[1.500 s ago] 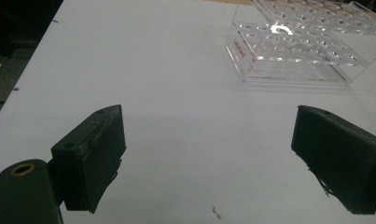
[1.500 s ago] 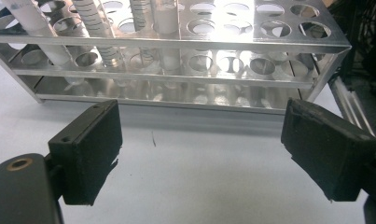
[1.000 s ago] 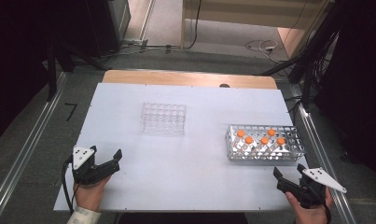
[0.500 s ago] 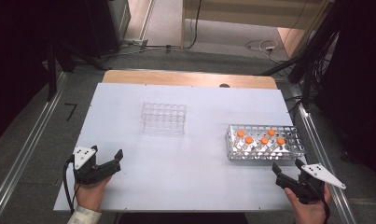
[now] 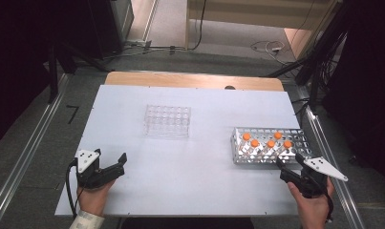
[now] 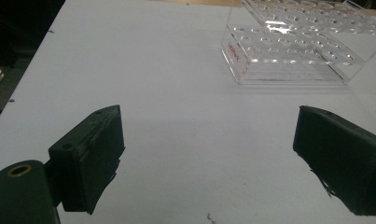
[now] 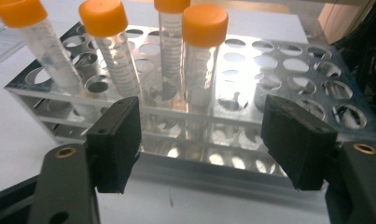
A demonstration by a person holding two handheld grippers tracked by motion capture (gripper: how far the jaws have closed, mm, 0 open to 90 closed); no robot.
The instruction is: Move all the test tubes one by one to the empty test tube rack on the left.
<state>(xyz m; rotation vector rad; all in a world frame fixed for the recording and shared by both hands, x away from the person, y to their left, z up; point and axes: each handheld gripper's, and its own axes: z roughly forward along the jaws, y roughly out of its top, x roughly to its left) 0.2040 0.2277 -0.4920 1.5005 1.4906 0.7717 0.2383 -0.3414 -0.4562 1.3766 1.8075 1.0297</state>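
The metal rack (image 5: 269,146) stood on the white counter (image 5: 190,167), and every place below is given from it. Four tubes (image 5: 266,143) with orange caps stood upright in its holes, toward its end nearer the clear rack. The right gripper (image 5: 292,168) hung just in front of the metal rack's near wall, apart from it. Its jaws had just been closing, yet they stood fairly wide with nothing between them. In the right gripper view the nearest tube (image 7: 202,56) rose beyond the gap between the jaws, not within it. The clear rack (image 5: 167,120) lay well apart from the metal rack, farther back and with no tubes in it. The left gripper (image 5: 110,163) rested well apart from the metal rack, at the counter's near edge, jaws wide and holding nothing.

Risks, as judged: the tubes stood close together, so a jaw could strike a neighbouring cap and tilt it. A grip on the smooth plastic wall might slip. The light rack could slide on the smooth counter if pushed by the jaws, since nothing held it.

Materials: the metal rack was shiny perforated sheet with round holes. The tubes were clear, slender cylinders with printed scales and ribbed caps. The clear rack was a glossy, rectangular acrylic block. The jaws bore matt black, blocky pads.
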